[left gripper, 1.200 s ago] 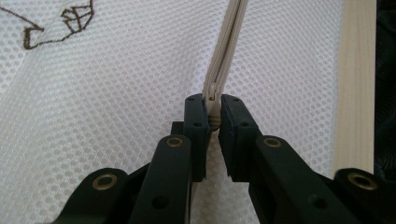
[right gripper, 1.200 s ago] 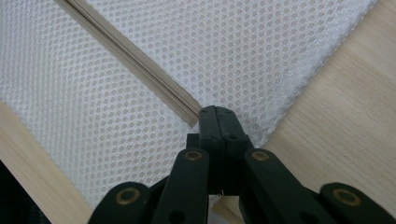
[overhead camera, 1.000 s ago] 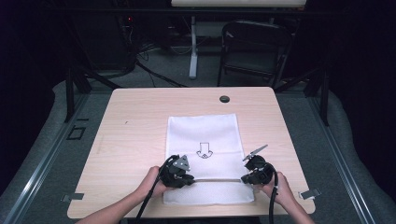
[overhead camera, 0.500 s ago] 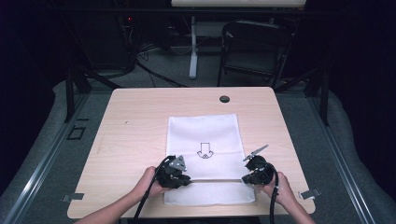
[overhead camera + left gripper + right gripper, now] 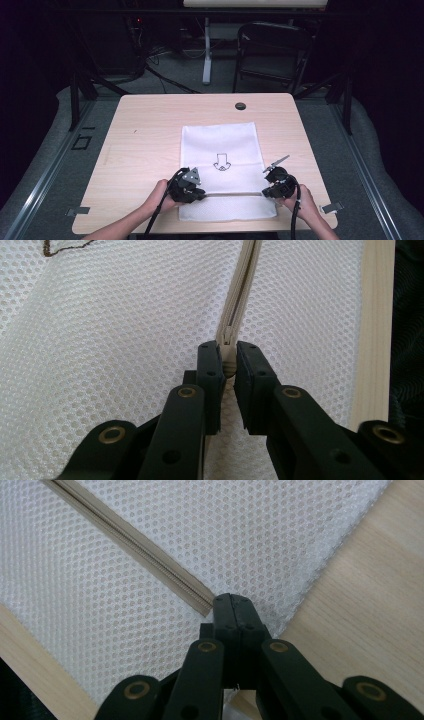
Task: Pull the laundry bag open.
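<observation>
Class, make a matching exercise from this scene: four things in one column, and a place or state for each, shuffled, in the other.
Things:
1. white mesh bag
2. zip
3. left gripper
4. black round cap

Place or state:
A. at the table's far edge
B. fingers clamped on the zip's end
C. lying flat mid-table
D. running across the bag near its near end

Pairs: 1-C, 2-D, 3-B, 4-A
</observation>
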A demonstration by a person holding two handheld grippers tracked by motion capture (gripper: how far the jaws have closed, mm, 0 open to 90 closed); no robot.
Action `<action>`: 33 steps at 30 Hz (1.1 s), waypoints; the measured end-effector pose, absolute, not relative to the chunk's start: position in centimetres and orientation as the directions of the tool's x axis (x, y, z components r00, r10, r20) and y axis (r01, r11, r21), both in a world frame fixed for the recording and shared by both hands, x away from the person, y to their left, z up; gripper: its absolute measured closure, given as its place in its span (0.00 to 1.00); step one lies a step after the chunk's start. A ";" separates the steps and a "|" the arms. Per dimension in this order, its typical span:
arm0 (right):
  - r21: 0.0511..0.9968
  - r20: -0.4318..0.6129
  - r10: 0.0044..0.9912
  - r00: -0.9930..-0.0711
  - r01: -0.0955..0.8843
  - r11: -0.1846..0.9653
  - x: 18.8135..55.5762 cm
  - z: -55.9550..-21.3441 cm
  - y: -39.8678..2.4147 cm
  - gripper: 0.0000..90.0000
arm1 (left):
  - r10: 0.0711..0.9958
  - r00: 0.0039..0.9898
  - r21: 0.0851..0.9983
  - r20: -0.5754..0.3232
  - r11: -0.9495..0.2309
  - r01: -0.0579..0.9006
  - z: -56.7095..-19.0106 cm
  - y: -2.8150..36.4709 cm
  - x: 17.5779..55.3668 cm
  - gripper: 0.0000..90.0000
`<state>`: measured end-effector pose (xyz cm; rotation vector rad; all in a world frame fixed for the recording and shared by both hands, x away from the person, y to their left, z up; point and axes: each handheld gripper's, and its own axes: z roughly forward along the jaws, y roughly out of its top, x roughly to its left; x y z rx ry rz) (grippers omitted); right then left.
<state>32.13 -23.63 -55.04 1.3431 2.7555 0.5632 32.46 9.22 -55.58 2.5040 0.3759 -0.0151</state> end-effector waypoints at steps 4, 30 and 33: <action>0.329 0.140 0.772 -0.620 0.764 0.555 32.1 -55.0 -23.8 1.00 | 0.258 0.961 0.580 -0.105 -0.769 0.269 -55.5 9.3 32.5 0.91; 0.342 0.149 0.793 -0.591 0.783 0.519 31.8 -55.2 -24.2 1.00 | 0.294 0.949 0.578 -0.116 -0.757 0.306 -55.3 11.8 33.0 0.91; 0.342 0.149 0.791 -0.593 0.781 0.522 31.8 -55.2 -24.2 1.00 | 0.294 0.950 0.577 -0.110 -0.759 0.301 -55.3 12.0 32.9 0.91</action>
